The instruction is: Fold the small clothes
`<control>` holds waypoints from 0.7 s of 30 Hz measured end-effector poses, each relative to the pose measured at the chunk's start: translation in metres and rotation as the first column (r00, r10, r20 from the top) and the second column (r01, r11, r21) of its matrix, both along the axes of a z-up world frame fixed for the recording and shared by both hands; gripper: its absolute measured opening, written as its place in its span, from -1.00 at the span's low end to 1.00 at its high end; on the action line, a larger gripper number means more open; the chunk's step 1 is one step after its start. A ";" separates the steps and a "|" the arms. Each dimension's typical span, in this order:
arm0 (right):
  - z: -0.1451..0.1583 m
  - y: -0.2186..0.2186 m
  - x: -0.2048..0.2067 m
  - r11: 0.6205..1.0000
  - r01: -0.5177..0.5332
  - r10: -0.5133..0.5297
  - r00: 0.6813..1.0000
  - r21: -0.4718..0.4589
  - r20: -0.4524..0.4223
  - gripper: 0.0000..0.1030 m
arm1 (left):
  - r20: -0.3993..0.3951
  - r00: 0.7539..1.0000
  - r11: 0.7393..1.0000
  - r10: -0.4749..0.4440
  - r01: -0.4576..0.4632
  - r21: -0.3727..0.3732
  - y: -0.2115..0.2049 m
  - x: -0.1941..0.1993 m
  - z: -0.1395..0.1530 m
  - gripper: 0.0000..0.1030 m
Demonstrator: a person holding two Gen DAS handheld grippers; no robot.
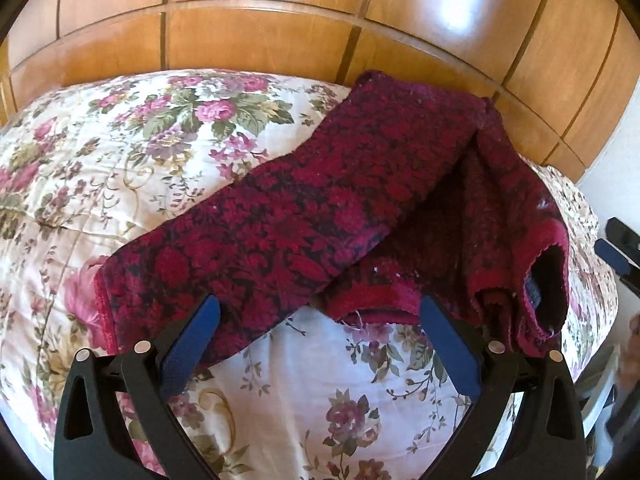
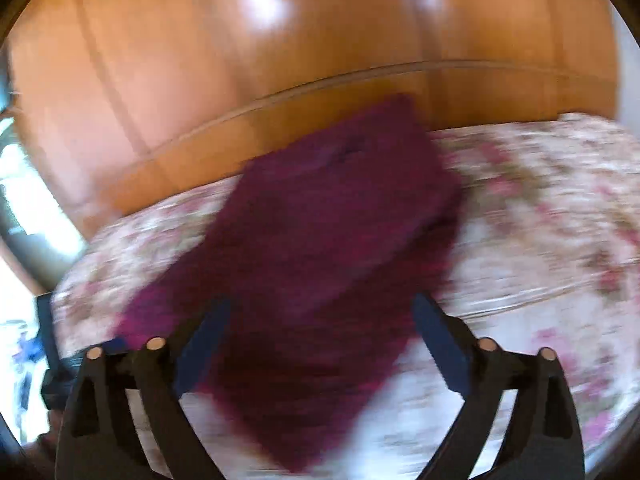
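Note:
A dark red floral knit garment [image 1: 320,216] lies partly folded on a floral bedspread [image 1: 120,168], with a cuffed opening [image 1: 540,288] at its right end. My left gripper [image 1: 320,316] is open, just above the garment's near edge, holding nothing. In the blurred right wrist view the same garment [image 2: 320,260] lies on the bed between the fingers of my right gripper [image 2: 320,312], which is open and empty. The right gripper also shows at the right edge of the left wrist view [image 1: 620,248].
A glossy wooden headboard [image 1: 280,32] rises behind the bed. The bedspread's right edge [image 1: 592,280] drops off toward a white wall. In the right wrist view there is a bright area and dark furniture beyond the bed's left edge [image 2: 44,312].

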State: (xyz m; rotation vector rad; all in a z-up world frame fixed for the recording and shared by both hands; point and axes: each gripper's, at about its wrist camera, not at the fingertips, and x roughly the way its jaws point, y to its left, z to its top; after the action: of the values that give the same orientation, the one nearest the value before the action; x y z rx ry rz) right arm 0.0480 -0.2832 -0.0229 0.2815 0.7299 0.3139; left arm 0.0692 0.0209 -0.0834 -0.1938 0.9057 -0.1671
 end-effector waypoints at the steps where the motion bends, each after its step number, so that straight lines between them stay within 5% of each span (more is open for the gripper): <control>1: 0.004 0.017 -0.001 0.999 -0.033 0.032 0.999 0.013 0.010 0.96 | 0.002 1.000 1.000 0.006 -0.006 -0.004 0.002 -0.001 0.000 0.92; 4: 0.012 0.068 -0.006 0.995 -0.101 0.101 0.994 0.005 0.046 0.95 | 0.005 1.000 1.000 0.018 -0.018 -0.018 0.009 -0.007 -0.001 0.92; 9: -0.009 0.141 0.003 0.950 -0.095 0.136 0.983 -0.298 0.121 0.95 | 0.002 1.000 0.999 0.013 -0.013 -0.036 0.018 -0.016 -0.006 0.92; 11: -0.024 0.154 0.006 0.913 -0.089 0.142 0.984 -0.397 0.107 0.60 | 0.000 1.000 0.998 0.009 -0.009 -0.057 0.021 -0.019 -0.006 0.92; 12: -0.030 0.152 0.008 0.904 -0.082 0.132 0.987 -0.420 0.092 0.02 | 0.002 1.000 0.998 0.007 -0.007 -0.062 0.021 -0.019 -0.006 0.92; 15: -0.019 0.117 0.011 0.944 -0.068 0.102 0.991 -0.323 0.089 -0.60 | 0.007 1.000 0.997 -0.013 0.014 -0.077 0.019 -0.022 -0.006 0.92; 18: 0.014 0.064 0.003 0.983 -0.003 0.026 0.992 -0.184 0.126 -0.63 | 0.012 0.999 0.996 -0.042 0.043 -0.074 0.013 -0.020 -0.006 0.92; 21: 0.041 0.007 0.001 0.982 0.120 -0.097 0.983 -0.147 0.158 -0.70 | 0.023 0.999 0.997 -0.040 0.041 -0.060 0.010 -0.015 -0.004 0.92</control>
State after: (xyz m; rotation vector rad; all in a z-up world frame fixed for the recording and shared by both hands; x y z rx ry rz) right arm 0.0490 -0.2759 0.0178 0.1464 0.5847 0.1706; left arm 0.0547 0.0314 -0.0879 -0.2297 0.8839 -0.2345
